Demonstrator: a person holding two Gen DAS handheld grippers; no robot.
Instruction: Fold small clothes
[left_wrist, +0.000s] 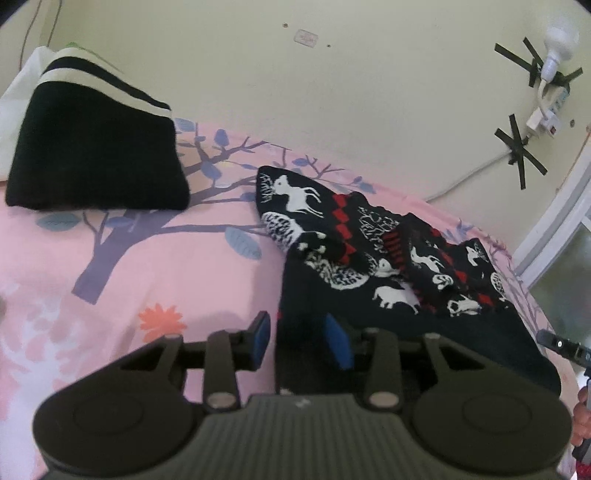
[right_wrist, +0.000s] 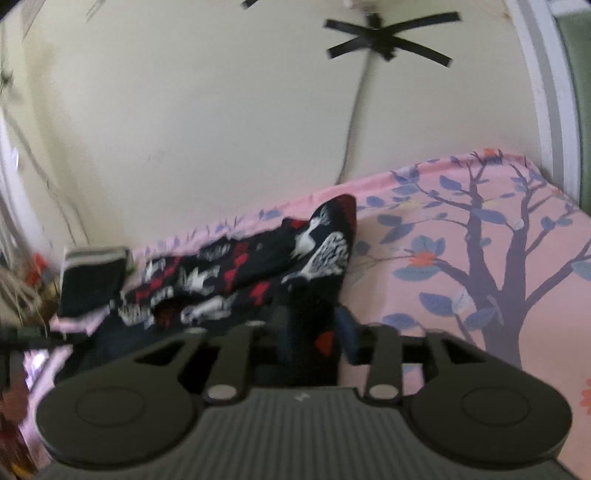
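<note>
A black knitted garment with white deer and red diamonds lies rumpled on the pink bed sheet. My left gripper stands open at the garment's near left edge: one blue pad is over the sheet, the other over the knit, and neither presses the cloth. In the right wrist view the same garment stretches away to the left. My right gripper is open around its near right corner, with dark fabric lying loose between the fingers. The picture there is blurred.
A folded black sweater with white stripes sits at the back left of the bed, also visible as a sweater in the right view. The wall runs close behind, with taped cables and a socket. A white frame borders the right.
</note>
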